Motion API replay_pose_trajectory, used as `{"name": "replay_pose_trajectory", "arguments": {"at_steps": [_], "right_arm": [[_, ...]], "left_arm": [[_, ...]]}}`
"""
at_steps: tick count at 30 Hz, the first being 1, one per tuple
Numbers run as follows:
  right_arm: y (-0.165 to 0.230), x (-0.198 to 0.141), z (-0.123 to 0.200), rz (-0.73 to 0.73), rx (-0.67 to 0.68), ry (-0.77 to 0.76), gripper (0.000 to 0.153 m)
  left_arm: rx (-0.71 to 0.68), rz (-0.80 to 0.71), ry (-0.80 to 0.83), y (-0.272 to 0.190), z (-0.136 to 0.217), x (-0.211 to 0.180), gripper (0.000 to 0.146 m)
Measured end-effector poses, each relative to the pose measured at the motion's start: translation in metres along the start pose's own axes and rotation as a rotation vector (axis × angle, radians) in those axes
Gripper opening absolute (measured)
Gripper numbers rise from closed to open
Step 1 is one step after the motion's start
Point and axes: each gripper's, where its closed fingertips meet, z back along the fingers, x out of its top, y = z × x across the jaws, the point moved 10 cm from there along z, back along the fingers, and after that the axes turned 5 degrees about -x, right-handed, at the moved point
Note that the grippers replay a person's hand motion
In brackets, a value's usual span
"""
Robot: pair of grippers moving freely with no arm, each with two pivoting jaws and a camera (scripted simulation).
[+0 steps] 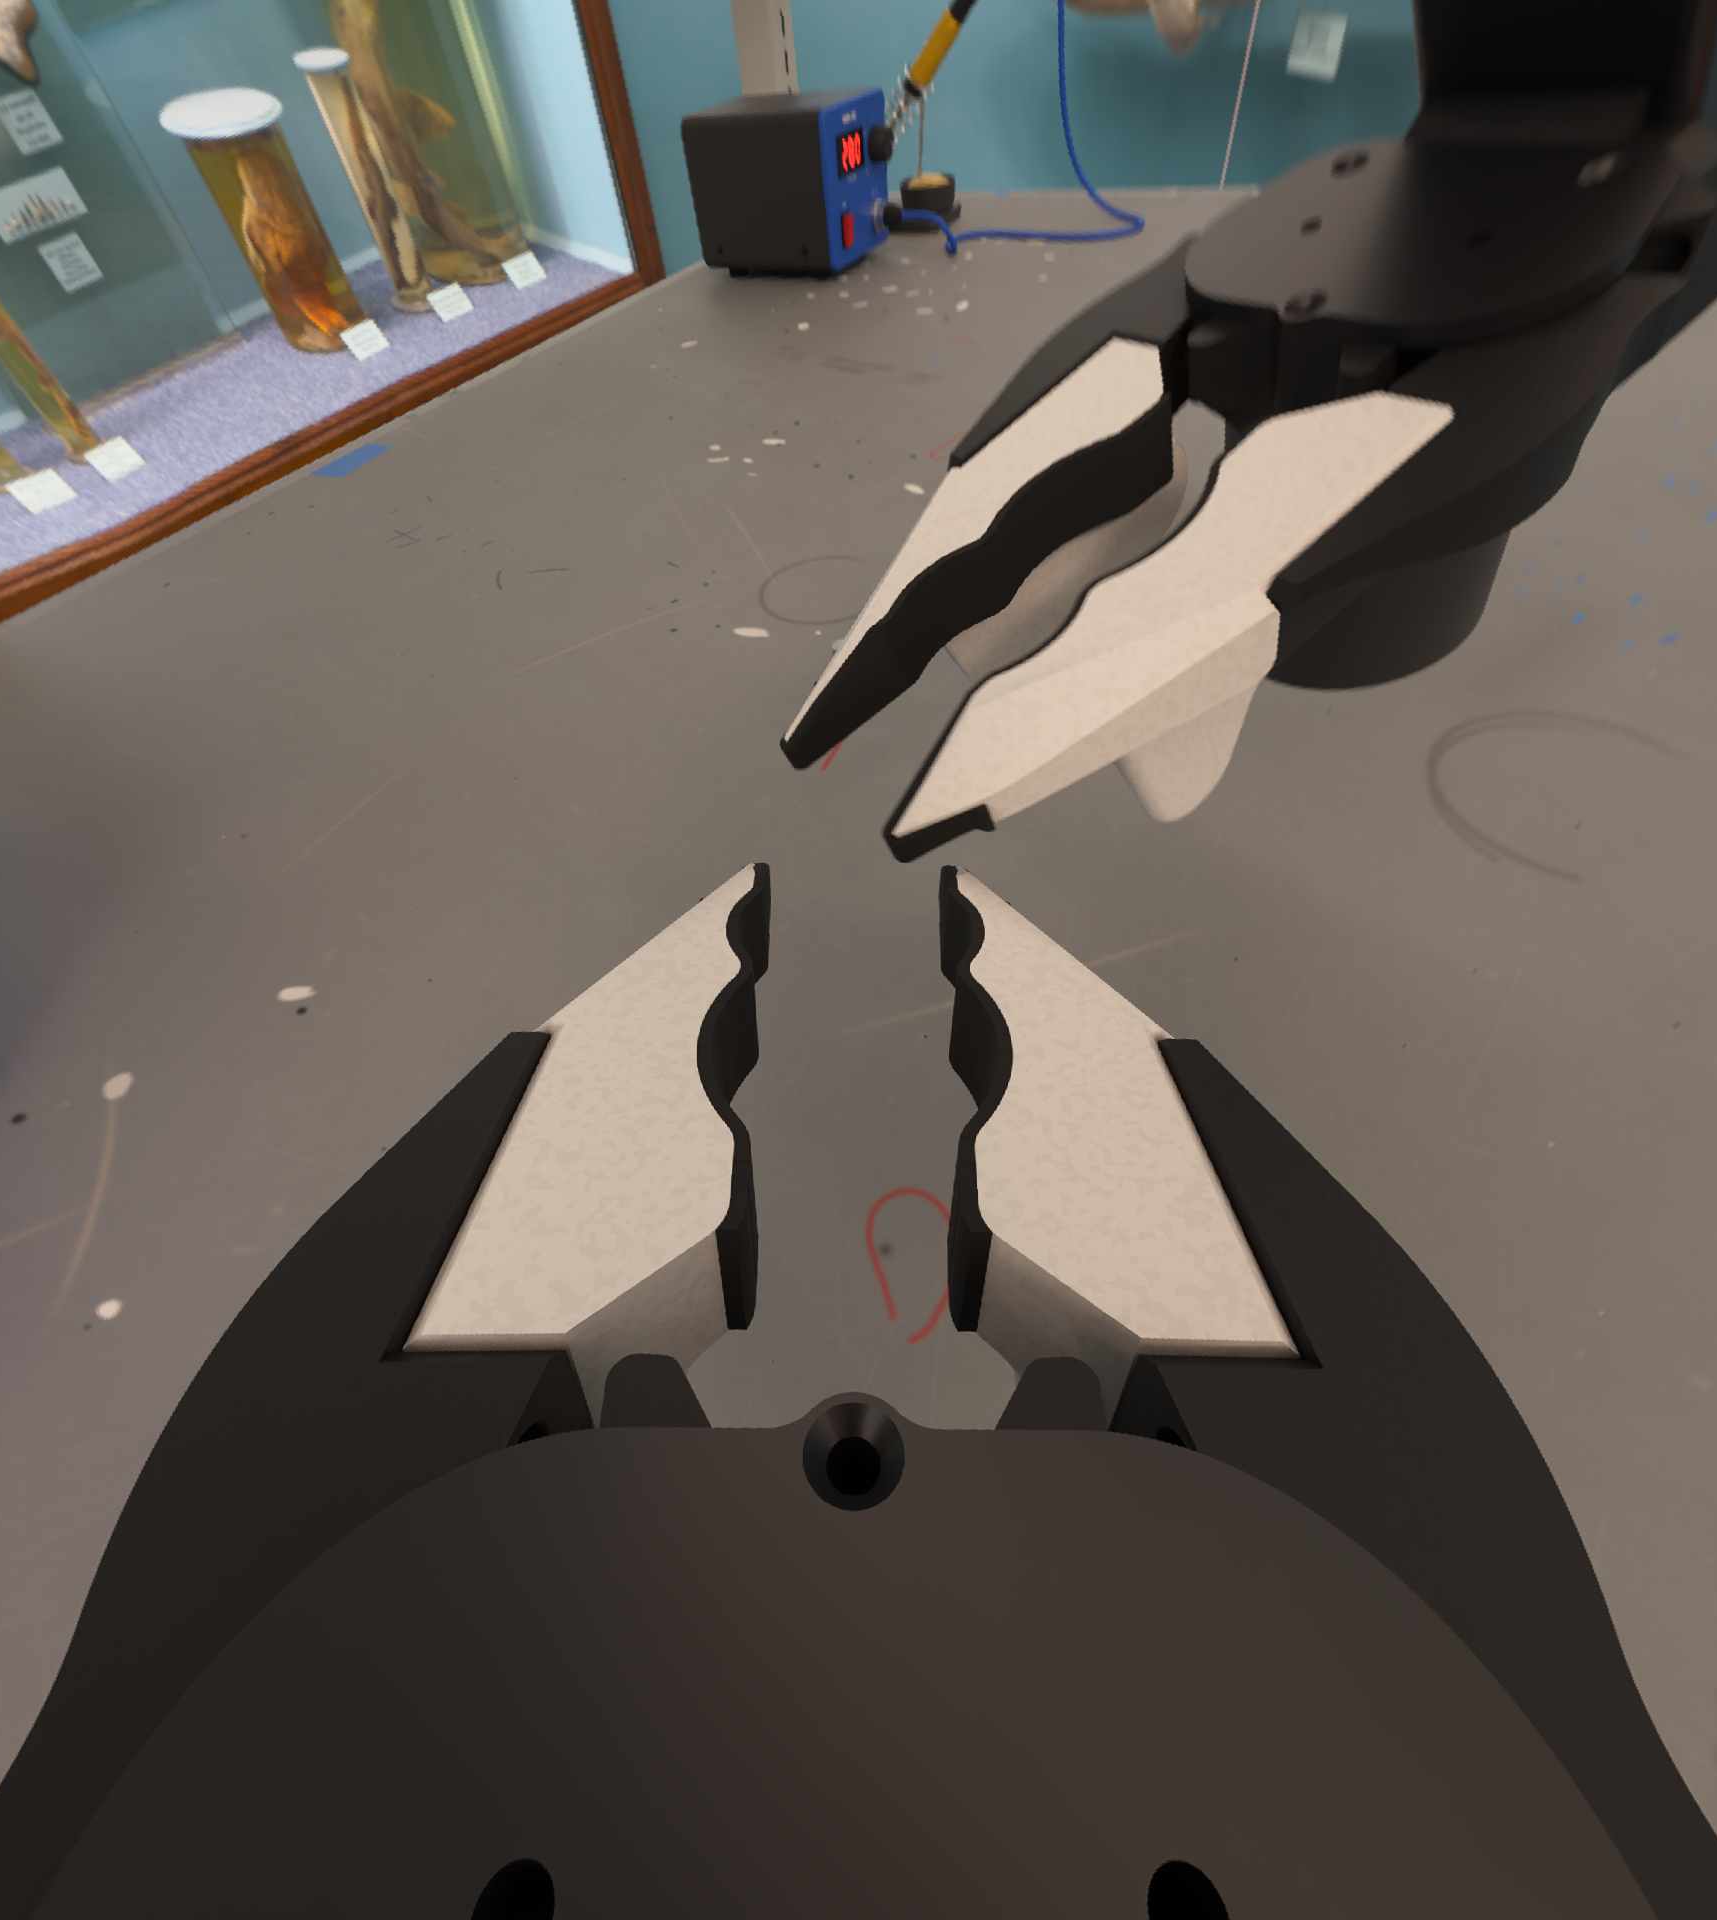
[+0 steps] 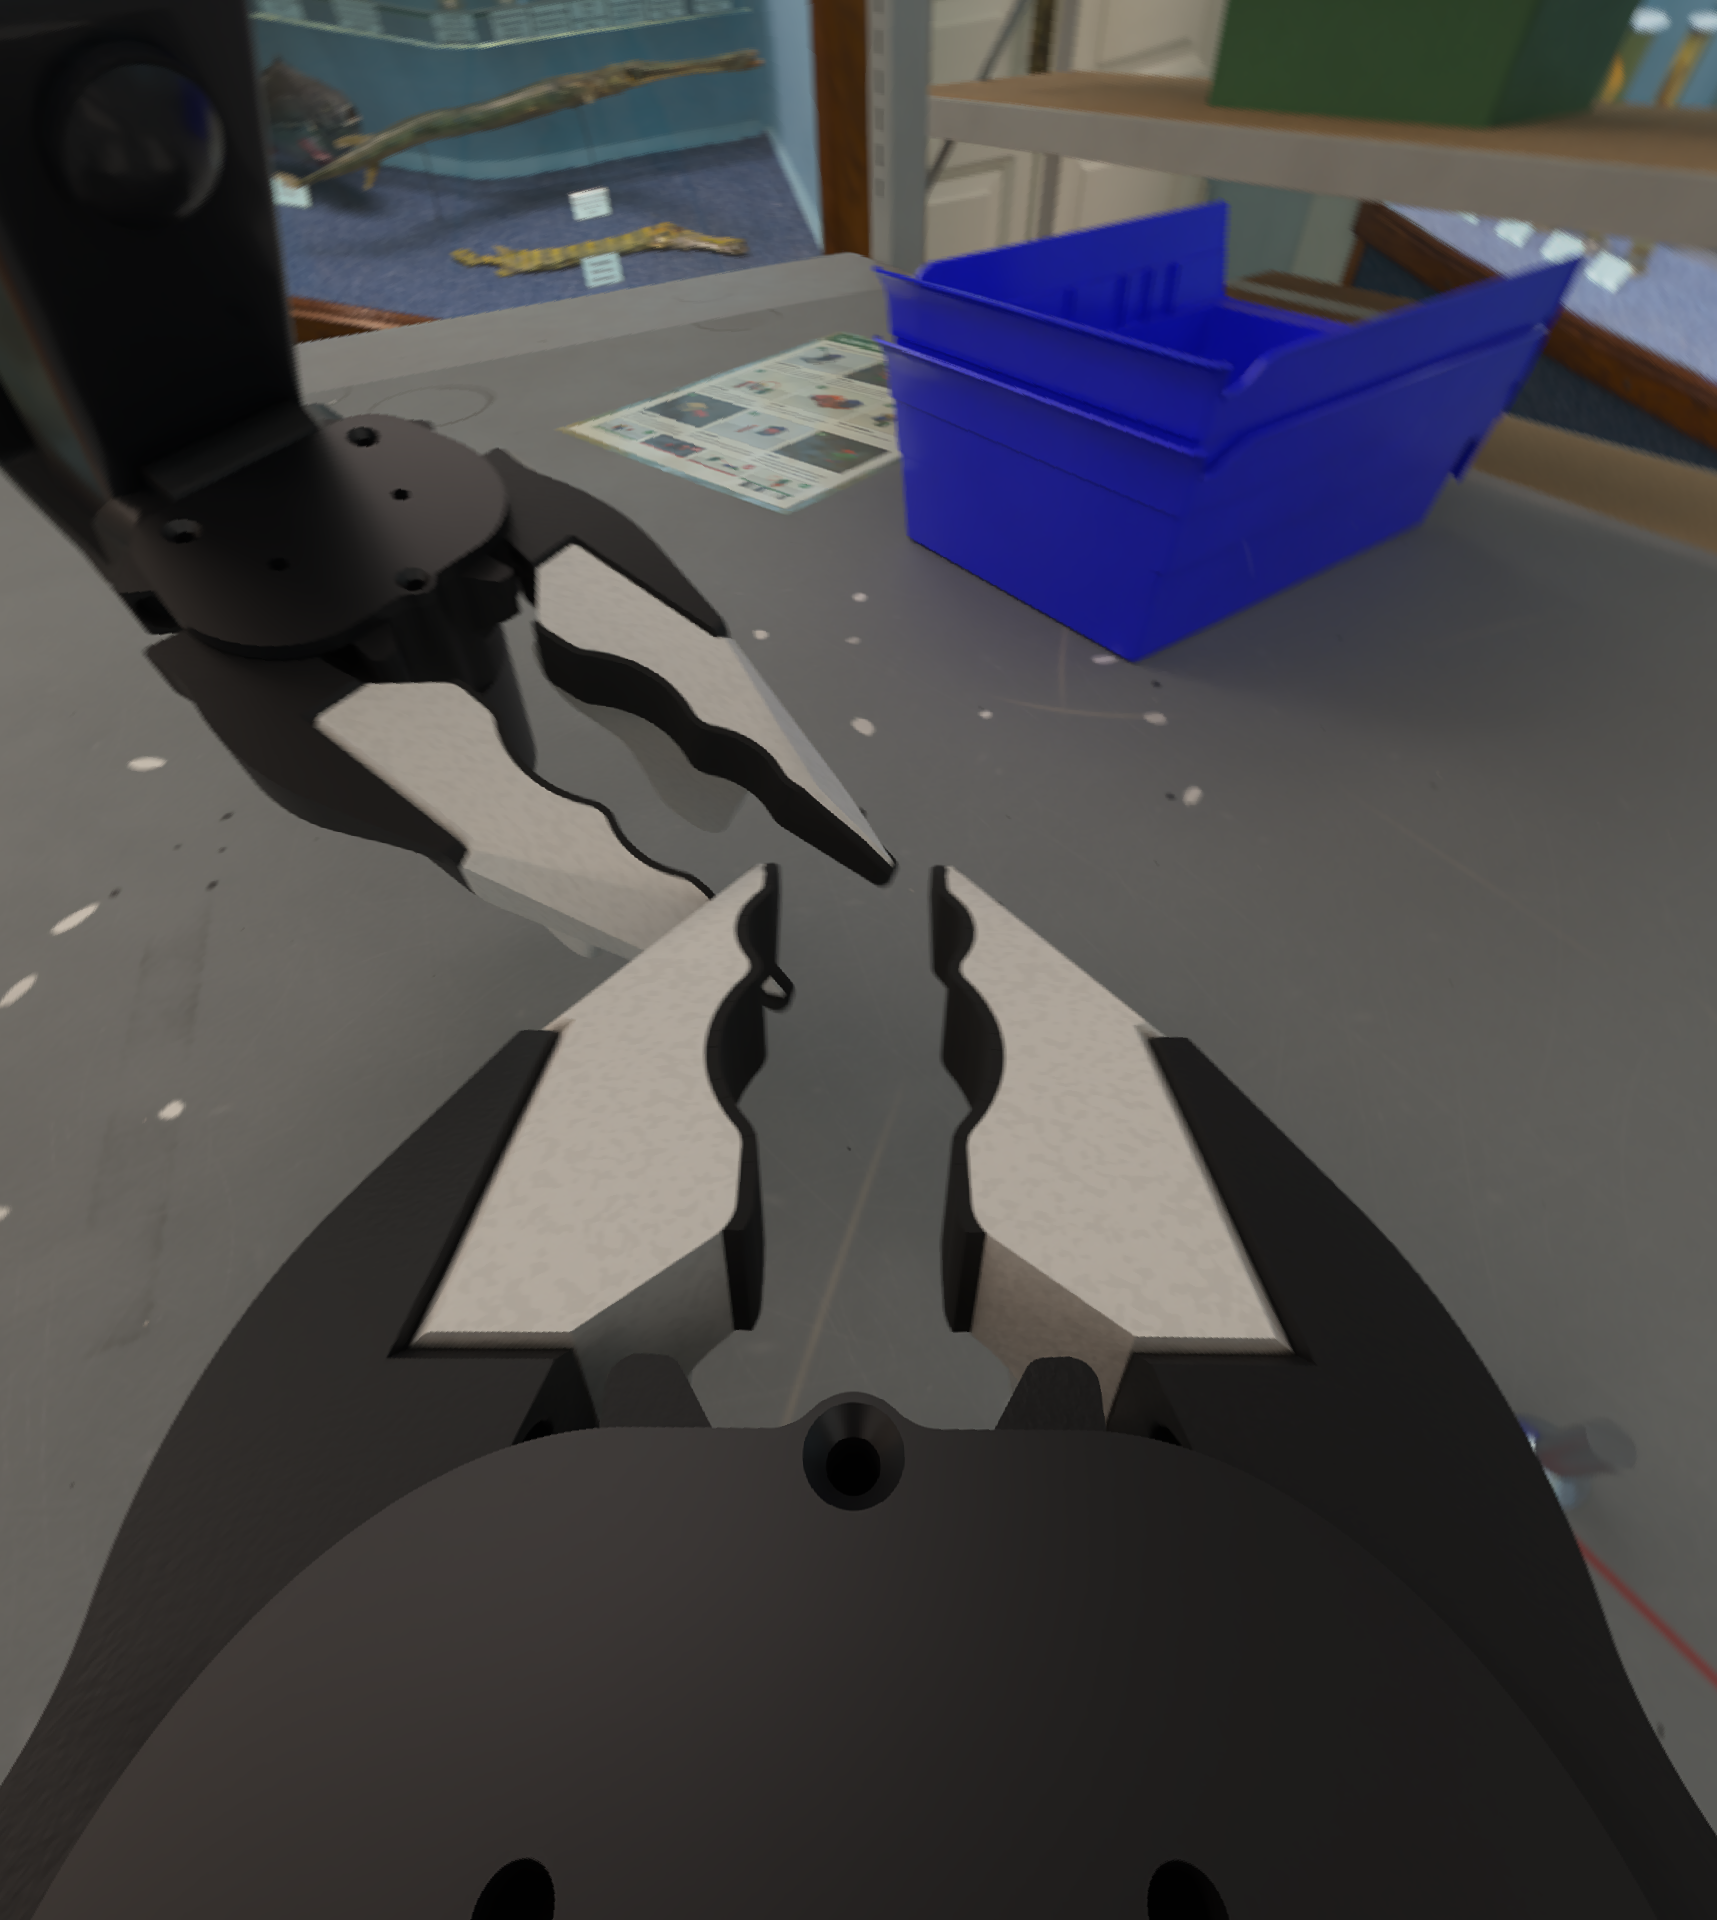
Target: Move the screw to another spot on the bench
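Observation:
A small grey metallic thing (image 2: 1579,1449), blurred, lies on the grey bench (image 2: 1353,935) at the lower right of the right wrist view, beside my right gripper's body; it may be the screw. I see no screw in the left wrist view. My left gripper (image 1: 854,873) is open and empty, low over the bench. My right gripper (image 2: 854,873) is open and empty. The two grippers face each other with fingertips nearly meeting: the right one (image 1: 849,800) shows in the left wrist view, the left one (image 2: 802,878) in the right wrist view.
A blue bin (image 2: 1197,447) and a printed sheet (image 2: 760,426) lie beyond the right gripper. A soldering station (image 1: 792,177) with a blue cable stands at the bench's far edge. A red wire loop (image 1: 895,1247) lies under the left gripper. A glass display case (image 1: 210,260) borders the bench.

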Motion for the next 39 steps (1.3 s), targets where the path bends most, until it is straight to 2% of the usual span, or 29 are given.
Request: {"name": "replay_pose_trajectory", "arguments": {"at_steps": [2,9,11,15,21,26,34,39], "right_arm": [[-0.007,-0.003,0.001,-0.053,-0.035,0.006,0.046],[-0.028,-0.009,0.007,-0.101,-0.338,0.073,0.05],[-0.033,-0.011,0.01,-0.117,-0.401,0.088,0.056],[-0.038,-0.012,0.014,-0.125,-0.447,0.102,0.062],[-0.044,-0.015,0.017,-0.126,-0.455,0.121,0.063],[-0.057,-0.02,0.022,-0.113,-0.473,0.145,0.054],[-0.078,-0.037,0.027,-0.042,-0.507,0.245,0.021],[-0.096,-0.044,0.037,-0.012,-0.514,0.34,0.019]], "left_arm": [[-0.011,0.045,-0.027,0.004,0.002,0.0,0.033],[0.068,0.057,-0.056,0.01,0.007,0.0,0.034],[0.091,0.066,-0.052,0.012,0.008,0.0,0.034],[0.124,0.042,-0.043,0.011,0.01,0.001,0.038],[0.16,0.025,-0.096,0.013,0.021,0.006,0.04],[0.18,0.046,-0.142,0.019,0.032,0.009,0.041],[0.196,0.075,-0.143,0.026,0.038,0.008,0.042],[0.201,0.096,-0.141,0.03,0.042,0.007,0.042]]}}
